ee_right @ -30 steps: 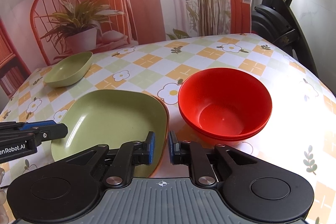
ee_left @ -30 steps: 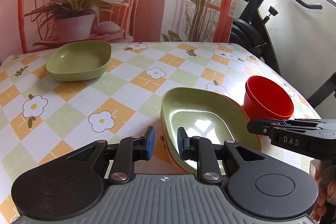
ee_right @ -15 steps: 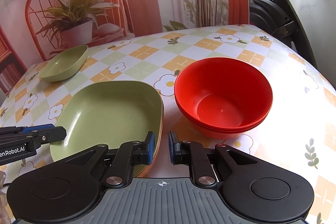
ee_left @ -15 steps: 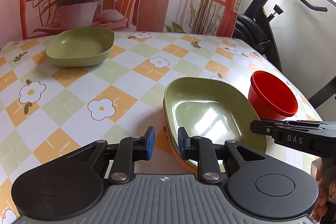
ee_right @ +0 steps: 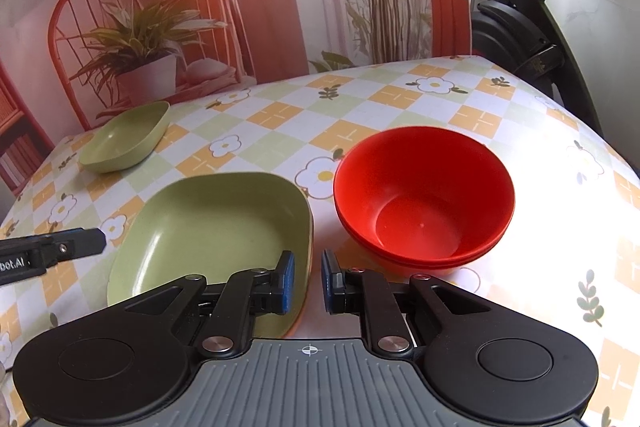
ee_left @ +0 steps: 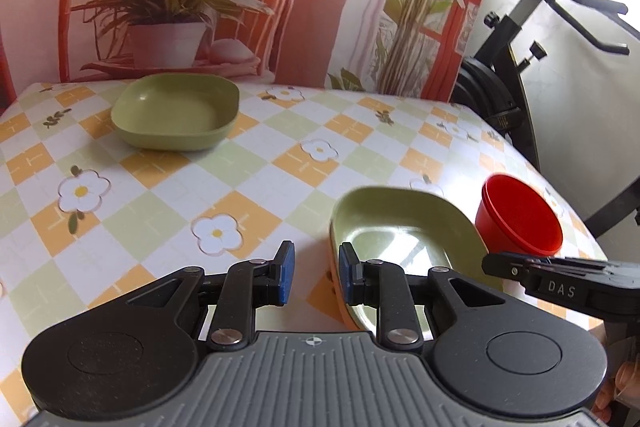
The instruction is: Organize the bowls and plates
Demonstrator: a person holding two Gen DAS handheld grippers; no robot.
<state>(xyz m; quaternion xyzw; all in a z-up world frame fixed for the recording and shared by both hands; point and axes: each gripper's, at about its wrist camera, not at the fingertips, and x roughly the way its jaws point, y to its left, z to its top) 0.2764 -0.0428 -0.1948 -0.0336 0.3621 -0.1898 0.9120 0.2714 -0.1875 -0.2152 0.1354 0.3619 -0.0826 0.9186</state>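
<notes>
A green square plate (ee_left: 404, 227) lies stacked on an orange plate whose edge (ee_left: 340, 311) shows beneath it, near the table's front. My left gripper (ee_left: 314, 279) hovers just left of that stack, open by a narrow gap with nothing between its blue pads. Two nested red bowls (ee_right: 424, 211) stand right of the green plate (ee_right: 216, 235). My right gripper (ee_right: 306, 283) hangs low over the gap between plate and bowls, also slightly open and holding nothing. A second green dish (ee_left: 176, 111) sits alone at the far left, also seen in the right wrist view (ee_right: 128, 139).
The flowered checked tablecloth (ee_left: 240, 187) covers the table. A printed backdrop with a chair and plant (ee_left: 168, 7) stands behind the far edge. An exercise bike (ee_right: 536, 27) is beyond the right corner. The other gripper's finger (ee_right: 52, 251) pokes in at left.
My left gripper has swung to the left and forward, so the plate stack slid right in its view and the far green dish looks nearer. The right gripper has barely shifted.
</notes>
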